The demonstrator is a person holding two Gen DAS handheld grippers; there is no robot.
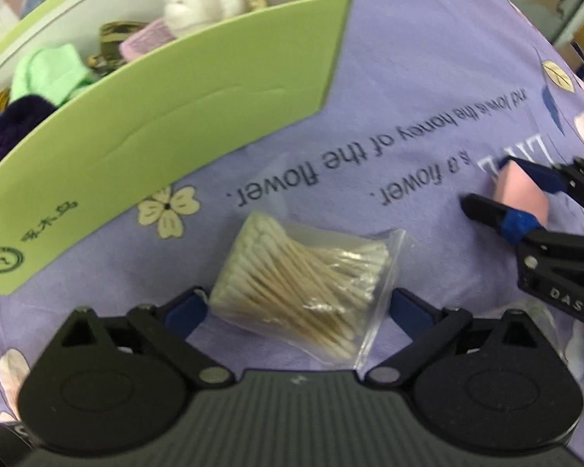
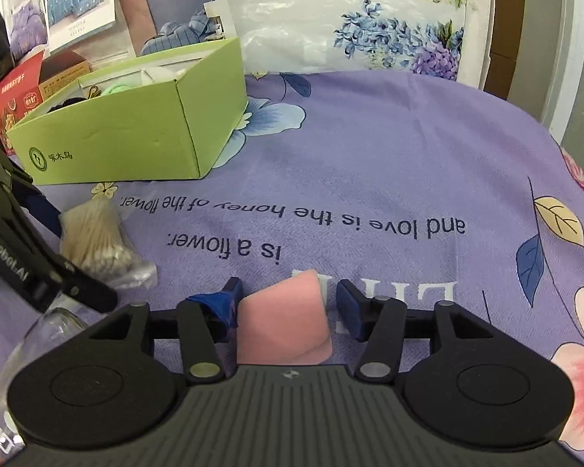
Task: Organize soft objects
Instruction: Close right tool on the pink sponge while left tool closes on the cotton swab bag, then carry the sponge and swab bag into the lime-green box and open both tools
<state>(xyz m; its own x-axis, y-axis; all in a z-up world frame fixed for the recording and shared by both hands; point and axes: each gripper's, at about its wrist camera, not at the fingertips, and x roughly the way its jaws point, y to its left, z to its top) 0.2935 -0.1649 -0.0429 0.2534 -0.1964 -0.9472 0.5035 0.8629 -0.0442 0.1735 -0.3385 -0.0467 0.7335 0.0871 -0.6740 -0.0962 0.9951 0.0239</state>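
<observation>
Left wrist: left gripper spread wide around cotton swab bag, not pinching.
Bag looked light, slippery; grip mid-bundle. Right gripper sat loose around soft pink sponge.

The right gripper points down at a purple bed sheet with flowers and words on it. A pink sponge lies between its two blue pads. The left pad touches the sponge, and the right pad sits a little apart from it. Off to the gripper's left is a clear bag of cotton swabs, with the left gripper right over it. Farther ahead on the left stands a green box with soft things inside.
</observation>
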